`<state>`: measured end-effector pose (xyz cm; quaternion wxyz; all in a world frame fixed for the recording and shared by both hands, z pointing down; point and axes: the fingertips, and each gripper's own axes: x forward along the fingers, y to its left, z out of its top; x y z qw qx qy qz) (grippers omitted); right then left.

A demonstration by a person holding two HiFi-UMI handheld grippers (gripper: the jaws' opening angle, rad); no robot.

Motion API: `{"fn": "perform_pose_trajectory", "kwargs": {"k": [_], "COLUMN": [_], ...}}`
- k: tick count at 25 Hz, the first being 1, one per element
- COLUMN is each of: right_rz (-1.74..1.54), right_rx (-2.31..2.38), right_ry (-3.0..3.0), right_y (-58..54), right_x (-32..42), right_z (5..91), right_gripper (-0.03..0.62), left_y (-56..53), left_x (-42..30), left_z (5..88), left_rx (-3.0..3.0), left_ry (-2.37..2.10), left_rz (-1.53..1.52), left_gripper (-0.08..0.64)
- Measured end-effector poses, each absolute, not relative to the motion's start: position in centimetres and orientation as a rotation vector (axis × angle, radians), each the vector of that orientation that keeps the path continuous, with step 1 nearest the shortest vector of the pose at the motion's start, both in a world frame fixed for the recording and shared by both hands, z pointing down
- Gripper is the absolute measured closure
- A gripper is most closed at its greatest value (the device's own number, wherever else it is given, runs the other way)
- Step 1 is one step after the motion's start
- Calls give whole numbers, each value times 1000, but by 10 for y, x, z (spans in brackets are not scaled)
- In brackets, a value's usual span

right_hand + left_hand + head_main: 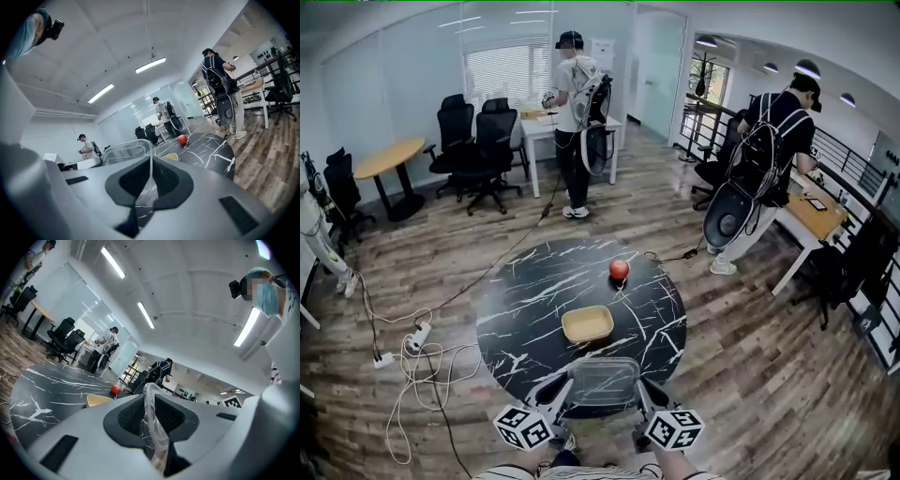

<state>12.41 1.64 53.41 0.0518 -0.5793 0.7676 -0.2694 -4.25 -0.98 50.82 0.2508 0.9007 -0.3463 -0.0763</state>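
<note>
**A:** What are your tongs on right now?

**B:** Both are on the same thing, a clear plastic container. My left tongs are pinched on its left rim. My right tongs are pinched on its right rim.

**A:** Are you sure they're clamped and not just near it?

**B:** Yes. In the left gripper view, the left tongs are pressed together with the thin clear wall caught between the dark pads. The right gripper view shows the same for the right tongs. There the container's rim curves away beyond the pads.

**A:** Where is the container?

**B:** It's on my side of the tan square dish, over the near edge of the round black marbled desk. I cannot tell whether its base touches the desk.

**A:** What else is around the dish?

**B:** A red apple lies beyond the dish, towards the desk's far edge and well apart from the container. Left of the dish, off the desk, a white power strip lies on the wood floor among loose cables.
</note>
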Motion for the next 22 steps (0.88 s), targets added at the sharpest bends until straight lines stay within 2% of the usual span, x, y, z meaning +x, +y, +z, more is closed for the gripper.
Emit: {"fn": "perform_pose_trajectory", "kwargs": {"k": [22], "right_rz": [-824], "right_rx": [-1676], "right_ry": [2441], "right_y": [56], "right_x": [135], "right_z": [533], "right_gripper": [554], "left_y": [46], "left_x": [-32], "left_z": [508], "left_rx": [2435], "left_ry": [-1044], "left_rz": [-179], "left_gripper": [476]}}
